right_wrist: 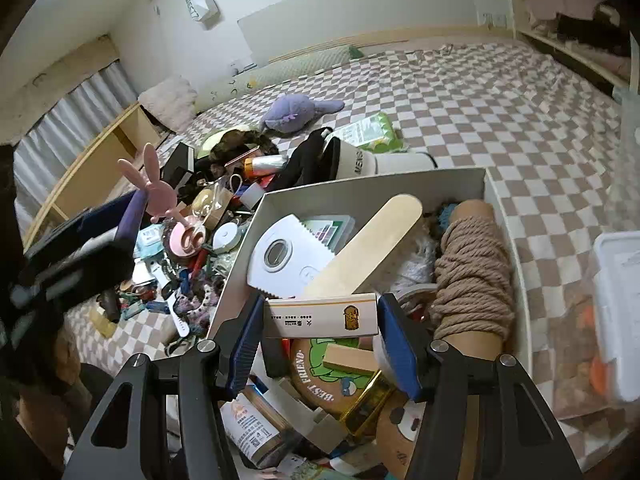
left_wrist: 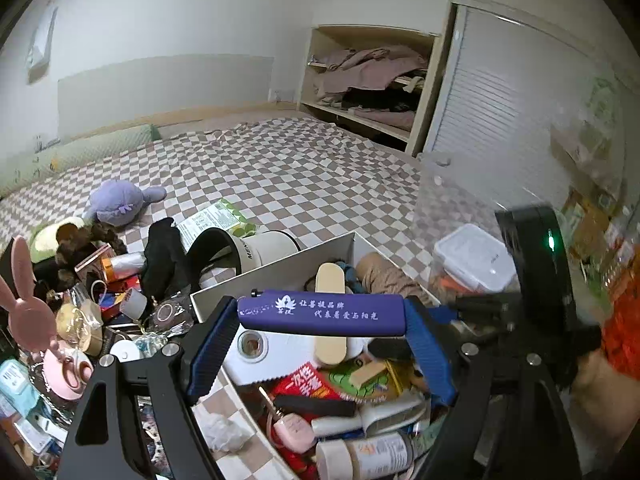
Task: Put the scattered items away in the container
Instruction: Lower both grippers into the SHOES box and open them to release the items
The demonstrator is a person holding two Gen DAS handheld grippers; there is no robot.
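A white open box [left_wrist: 276, 272] [right_wrist: 360, 192] sits on the checkered bed, filled with several items. My left gripper [left_wrist: 322, 316] is shut on a purple bar with white print [left_wrist: 320, 312] and holds it over the box's near-left part. My right gripper [right_wrist: 320, 316] is shut on a white and gold matchbox [right_wrist: 320, 316] and holds it above the box contents. In the box lie a wooden stick [right_wrist: 368, 248], a white serrated device [right_wrist: 288, 256] and a roll of tan rope [right_wrist: 472, 276]. A pile of scattered items [right_wrist: 192, 232] [left_wrist: 92, 300] lies left of the box.
A purple plush [left_wrist: 120, 200] [right_wrist: 296, 112], a white cup [right_wrist: 384, 162] and a pink rabbit stand [right_wrist: 156, 188] lie near the pile. A clear lidded tub [left_wrist: 472, 256] [right_wrist: 616, 312] sits right of the box. The left gripper body [right_wrist: 72, 264] shows in the right wrist view.
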